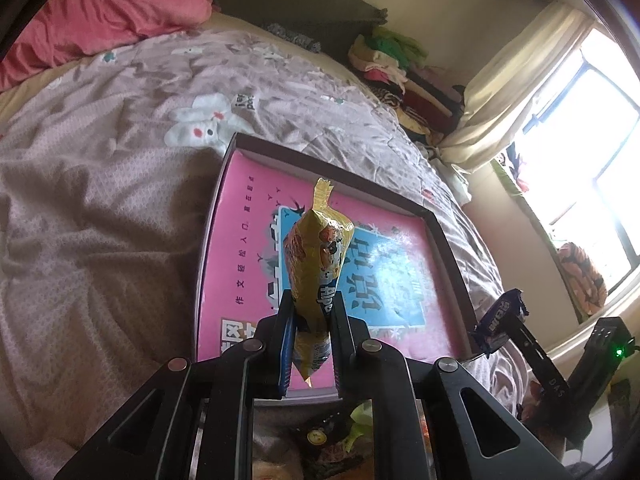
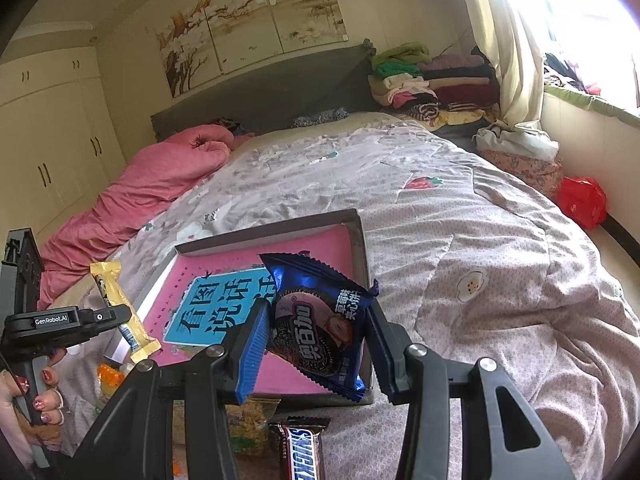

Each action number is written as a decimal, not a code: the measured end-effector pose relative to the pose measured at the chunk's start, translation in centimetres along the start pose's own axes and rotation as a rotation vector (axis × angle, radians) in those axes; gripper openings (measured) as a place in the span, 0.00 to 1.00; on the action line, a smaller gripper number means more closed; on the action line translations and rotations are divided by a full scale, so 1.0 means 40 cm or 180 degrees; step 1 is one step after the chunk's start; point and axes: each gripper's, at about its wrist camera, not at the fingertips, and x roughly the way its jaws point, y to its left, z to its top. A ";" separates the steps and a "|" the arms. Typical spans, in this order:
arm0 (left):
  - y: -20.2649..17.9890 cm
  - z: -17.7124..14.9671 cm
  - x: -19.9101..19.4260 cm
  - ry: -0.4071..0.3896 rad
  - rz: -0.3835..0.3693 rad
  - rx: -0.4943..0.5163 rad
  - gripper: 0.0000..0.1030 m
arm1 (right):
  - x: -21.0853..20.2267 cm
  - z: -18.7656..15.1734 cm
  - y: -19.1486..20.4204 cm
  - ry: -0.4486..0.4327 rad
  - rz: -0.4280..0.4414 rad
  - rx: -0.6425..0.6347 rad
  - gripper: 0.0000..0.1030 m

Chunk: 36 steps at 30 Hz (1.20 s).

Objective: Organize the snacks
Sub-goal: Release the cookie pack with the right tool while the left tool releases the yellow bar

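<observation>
1. Left hand-held gripper point(image 1: 311, 320): jaws pressed tight on a yellow snack packet point(image 1: 316, 264), pinched near its lower end; the packet stands upright between the pads, crimped top pointing up, hanging over the box w/o touching it.
2. Right hand-held gripper point(image 2: 318, 344): clamped on a blue cookie packet point(image 2: 320, 328), one pad on each side edge; the packet is tilted and sits above the near right corner of the box.
3. Shallow dark-rimmed box point(image 1: 444, 240) lies flat on the bed, w/ a pink book point(image 1: 240, 264) filling its floor.
4. Bed quilt point(image 1: 100, 220) is mauve w/ white flower print; rumpled pink blanket point(image 2: 132, 196) at the far side near the headboard.
5. Loose snacks on the bed, near edge of the box: a Snickers bar point(image 2: 300, 452) and a yellow-green bag point(image 2: 248, 424) beside it.
6. A hand point(image 2: 36, 392) w/ painted nails wraps the left gripper's handle, seen in the right wrist view.
7. Folded clothes pile point(image 2: 424, 80) sits by the curtain.
</observation>
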 end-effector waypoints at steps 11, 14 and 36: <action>0.001 -0.009 0.027 0.0136 -0.0041 0.0072 0.15 | 0.037 -0.004 0.006 0.0132 -0.0040 0.0040 0.46; 0.010 -0.008 0.026 0.0140 -0.0052 0.0041 0.15 | 0.047 -0.008 0.014 0.0181 -0.0026 -0.0010 0.46; 0.015 -0.015 0.050 0.0226 0.0025 0.0038 0.19 | 0.112 -0.034 0.026 0.0524 -0.0001 -0.0121 0.45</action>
